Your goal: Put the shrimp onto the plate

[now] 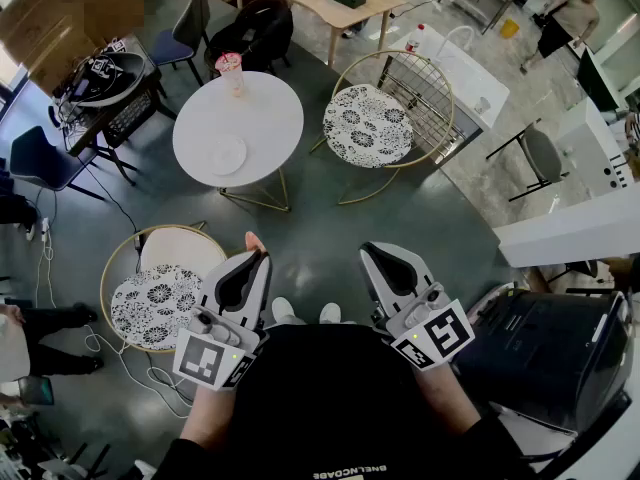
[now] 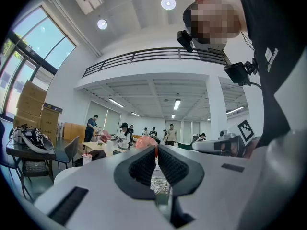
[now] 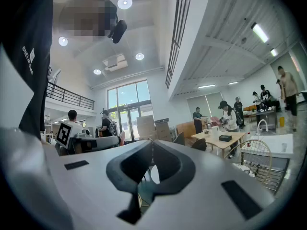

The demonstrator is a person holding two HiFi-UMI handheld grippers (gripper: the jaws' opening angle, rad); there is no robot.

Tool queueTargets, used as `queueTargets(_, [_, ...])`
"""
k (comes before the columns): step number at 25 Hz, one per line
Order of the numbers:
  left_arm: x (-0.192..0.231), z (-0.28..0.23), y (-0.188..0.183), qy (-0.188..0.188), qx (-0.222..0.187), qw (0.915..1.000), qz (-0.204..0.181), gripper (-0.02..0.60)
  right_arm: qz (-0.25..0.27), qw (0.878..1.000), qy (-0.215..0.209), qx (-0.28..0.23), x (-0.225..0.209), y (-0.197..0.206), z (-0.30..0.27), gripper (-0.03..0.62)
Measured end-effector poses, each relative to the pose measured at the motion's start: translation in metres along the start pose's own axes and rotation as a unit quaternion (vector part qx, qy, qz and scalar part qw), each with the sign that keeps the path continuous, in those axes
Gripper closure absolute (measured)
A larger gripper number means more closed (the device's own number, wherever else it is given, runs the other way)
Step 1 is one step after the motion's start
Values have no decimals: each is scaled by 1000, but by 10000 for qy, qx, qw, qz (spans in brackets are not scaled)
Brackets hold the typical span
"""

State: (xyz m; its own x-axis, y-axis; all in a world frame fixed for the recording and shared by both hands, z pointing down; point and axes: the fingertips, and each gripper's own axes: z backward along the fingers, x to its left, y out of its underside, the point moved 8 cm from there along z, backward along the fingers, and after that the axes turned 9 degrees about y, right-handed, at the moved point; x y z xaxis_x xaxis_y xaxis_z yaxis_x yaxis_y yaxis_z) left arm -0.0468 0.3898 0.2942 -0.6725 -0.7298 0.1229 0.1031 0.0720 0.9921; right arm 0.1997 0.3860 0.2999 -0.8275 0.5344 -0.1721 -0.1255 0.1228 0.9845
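Note:
The shrimp (image 1: 254, 240), a small orange-pink piece, pokes out from the tips of my left gripper (image 1: 258, 254), which is shut on it. It shows again as a pink lump (image 2: 145, 142) just past the left gripper (image 2: 156, 150) tips in the left gripper view. My right gripper (image 1: 372, 253) is held level beside it, shut with nothing between its jaws (image 3: 152, 145). The white plate (image 1: 226, 154) lies on the round white table (image 1: 270, 118), well ahead of both grippers. Both grippers are held close to the person's body, above the floor.
A pink cup (image 1: 232, 68) stands at the table's far edge. A gold wire chair with a patterned cushion (image 1: 368, 124) is right of the table, and another (image 1: 160, 290) is beside my left gripper. A dark bin (image 1: 545, 353) is at the right.

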Motion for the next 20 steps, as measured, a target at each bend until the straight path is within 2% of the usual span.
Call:
queueTargets(10, [46, 33, 2, 89, 34, 10000, 13, 561, -8, 9998, 173, 5, 34, 9, -36, 572])
queueTargets(17, [89, 55, 1, 193, 18, 9998, 40, 561, -104, 9984, 553, 38, 54, 22, -55, 572])
queueTargets(20, [104, 60, 2, 173, 66, 9998, 66, 561, -127, 9981, 593, 112, 61, 27, -62, 572])
